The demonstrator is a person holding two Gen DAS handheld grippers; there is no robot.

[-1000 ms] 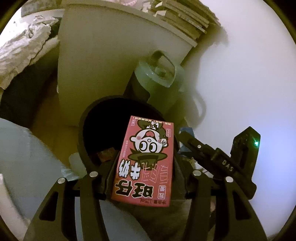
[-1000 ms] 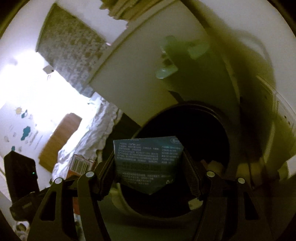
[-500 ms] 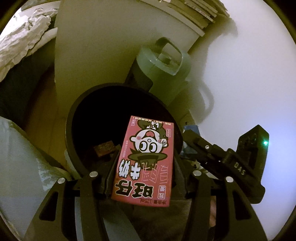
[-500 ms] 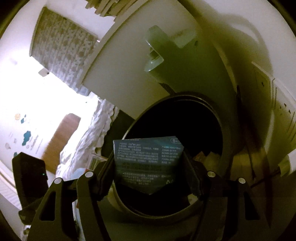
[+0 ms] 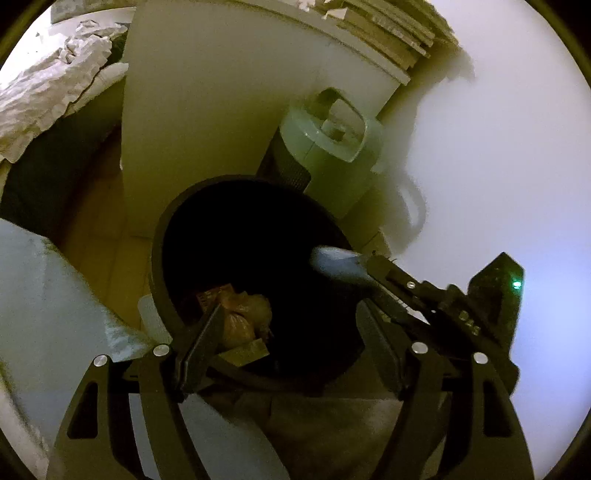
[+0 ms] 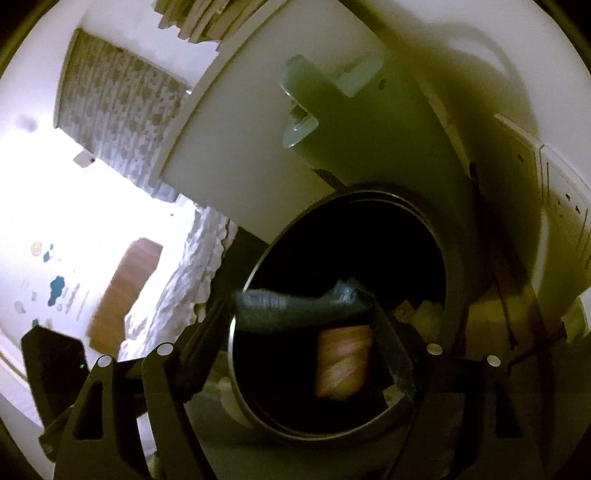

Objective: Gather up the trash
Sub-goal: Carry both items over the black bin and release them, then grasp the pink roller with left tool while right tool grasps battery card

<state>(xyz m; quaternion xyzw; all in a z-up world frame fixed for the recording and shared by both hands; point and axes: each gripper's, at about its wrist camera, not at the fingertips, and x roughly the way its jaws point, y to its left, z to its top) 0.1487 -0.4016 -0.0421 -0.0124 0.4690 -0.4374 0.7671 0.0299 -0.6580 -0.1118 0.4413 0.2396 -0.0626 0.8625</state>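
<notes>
Both grippers' jaws are opening over the black bin [image 5: 159, 258] (a "DAS" mark shows), nothing clamped.

Centre of the frame, the black bin's [image 5: 159, 266] mouth gapes open and unobstructed. A white cabinet panel [image 5: 221, 122] walls off the upper left; a green jug [image 5: 332, 147] crowds the rim at upper right.

The trash bin [image 5: 162, 266] interior is largely black; its far depth cannot be read. In the right wrist view, a blue-grey packet [image 6: 295, 308] is motion-blurred, print illegible. A pink carton [image 6: 343, 362] below it is blurred and partly hidden. The stacked books [image 5: 388, 26] are cut off at the top edge.
</notes>
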